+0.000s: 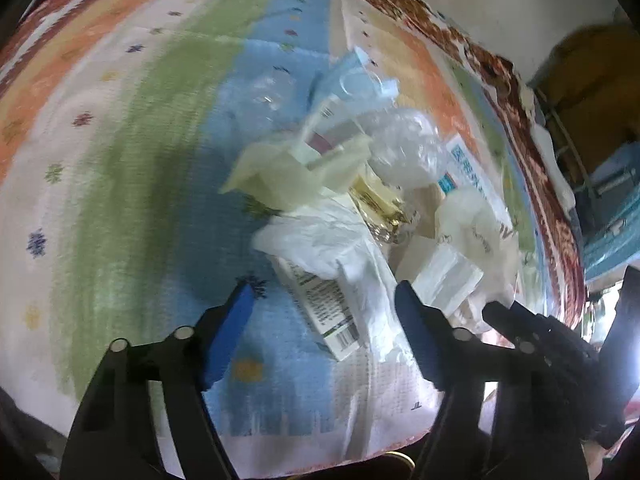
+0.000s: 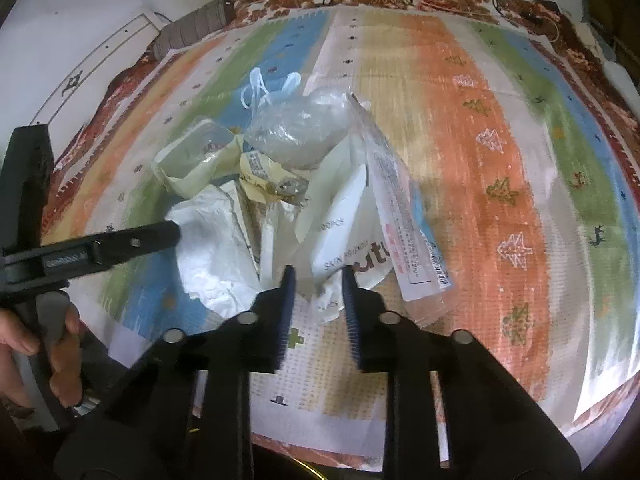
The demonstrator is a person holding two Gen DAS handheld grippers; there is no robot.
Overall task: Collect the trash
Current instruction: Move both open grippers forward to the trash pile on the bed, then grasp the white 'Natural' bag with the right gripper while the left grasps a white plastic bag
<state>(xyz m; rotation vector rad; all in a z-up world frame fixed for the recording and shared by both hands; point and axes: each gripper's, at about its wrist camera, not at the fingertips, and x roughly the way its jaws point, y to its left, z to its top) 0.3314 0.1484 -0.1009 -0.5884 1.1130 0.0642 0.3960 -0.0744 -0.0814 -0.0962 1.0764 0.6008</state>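
Clear bag point(image 2: 296, 128) stuffed with crumpled plastic, behind gold wrapper point(image 2: 260, 176). Left gripper point(image 1: 324, 316) released over white paper point(image 1: 320, 240); right gripper point(image 2: 318, 280) narrowed around white packet point(image 2: 340, 236), grip unclear.

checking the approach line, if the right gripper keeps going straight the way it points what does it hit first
Most likely the white wrapper at the near edge of the trash pile: its crumpled edge sits just ahead of the right gripper, roughly between the fingertips. Depth is hard to judge here.

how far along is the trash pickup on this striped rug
Nothing looks collected yet: the trash pile lies on the striped rug. In hand: right hand-held gripper straddles a white wrapper; left hand-held gripper open over crumpled white paper. Everything remains.
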